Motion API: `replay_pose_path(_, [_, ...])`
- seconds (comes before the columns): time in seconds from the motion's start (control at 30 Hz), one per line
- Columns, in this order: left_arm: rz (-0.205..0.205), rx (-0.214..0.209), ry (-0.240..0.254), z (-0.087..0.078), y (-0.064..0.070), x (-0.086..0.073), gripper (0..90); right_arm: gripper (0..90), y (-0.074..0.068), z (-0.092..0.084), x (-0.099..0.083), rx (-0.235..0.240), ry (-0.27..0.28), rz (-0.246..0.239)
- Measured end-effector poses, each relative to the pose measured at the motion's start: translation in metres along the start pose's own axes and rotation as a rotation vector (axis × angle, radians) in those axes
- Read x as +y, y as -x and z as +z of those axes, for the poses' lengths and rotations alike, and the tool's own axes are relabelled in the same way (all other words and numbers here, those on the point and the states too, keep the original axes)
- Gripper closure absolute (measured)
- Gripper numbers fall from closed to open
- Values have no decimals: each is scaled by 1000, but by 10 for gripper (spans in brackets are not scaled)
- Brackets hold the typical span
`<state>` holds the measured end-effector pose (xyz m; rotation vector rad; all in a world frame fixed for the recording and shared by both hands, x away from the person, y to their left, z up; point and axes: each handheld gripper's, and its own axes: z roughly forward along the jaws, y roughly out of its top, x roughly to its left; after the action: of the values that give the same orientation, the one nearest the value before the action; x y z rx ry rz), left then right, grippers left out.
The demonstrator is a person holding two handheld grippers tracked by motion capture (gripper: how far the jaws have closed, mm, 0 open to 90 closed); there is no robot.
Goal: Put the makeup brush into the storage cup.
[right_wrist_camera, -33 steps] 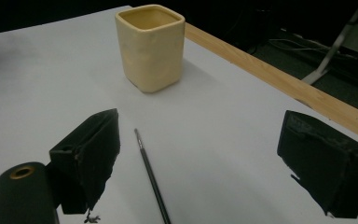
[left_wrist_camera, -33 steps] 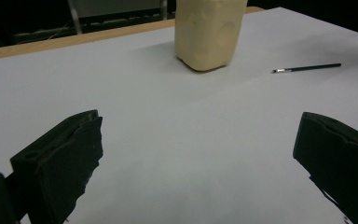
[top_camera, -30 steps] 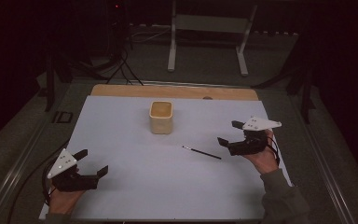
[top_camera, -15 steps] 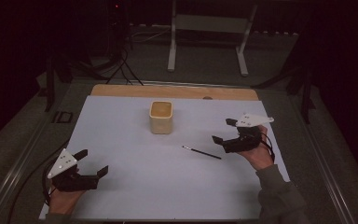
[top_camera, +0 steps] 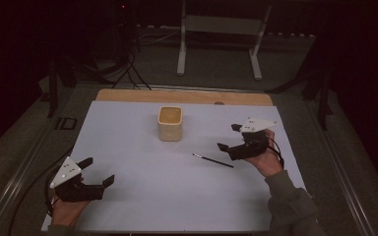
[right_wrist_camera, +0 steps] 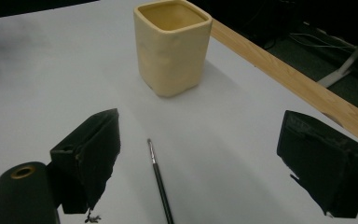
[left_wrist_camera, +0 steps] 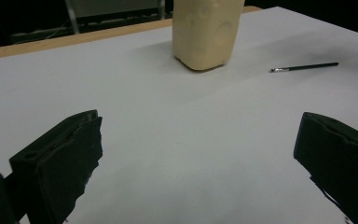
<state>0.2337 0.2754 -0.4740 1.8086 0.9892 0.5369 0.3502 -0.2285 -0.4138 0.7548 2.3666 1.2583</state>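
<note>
A cream square cup [top_camera: 170,124] stands upright and empty on the white sheet [top_camera: 128,147], toward the back middle. A thin black paintbrush [top_camera: 212,161] lies flat to the cup's front right, its bristle tip pointing left. My right gripper [top_camera: 228,137] hovers open just right of the brush handle; in the right gripper view the brush [right_wrist_camera: 160,184] lies between the spread jaws, with the cup [right_wrist_camera: 172,46] beyond. My left gripper [top_camera: 98,170] rests open near the front left corner, nothing between its jaws. From there the cup [left_wrist_camera: 206,32] and brush [left_wrist_camera: 304,67] lie far ahead.
A wooden table edge [top_camera: 128,95] borders the sheet at the back. Behind the table stand a metal frame's legs [top_camera: 219,44] and dark cables [top_camera: 128,69] on the floor. A small dark object [top_camera: 66,123] lies off the sheet's left edge.
My right gripper has moved left and a little toward the front, closing in on the paintbrush handle. The left gripper, cup and brush have stayed put.
</note>
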Motion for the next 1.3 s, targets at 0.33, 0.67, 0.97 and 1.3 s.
replay_pose_path(0.33, [-1,1,0,0,0,0,18,132,-3,8,9,9,-33,-24])
replay_pose_path(0.67, [-3,1,1,0,0,0,18,134,-6,13,16,15,-46,-37])
replay_pose_path(0.97, [-3,-3,5,0,-1,0,17,136,-7,25,21,18,-74,-50])
replay_pose_path(1.3, [-3,-2,4,-1,-1,0,17,137,-9,32,24,19,-93,-60])
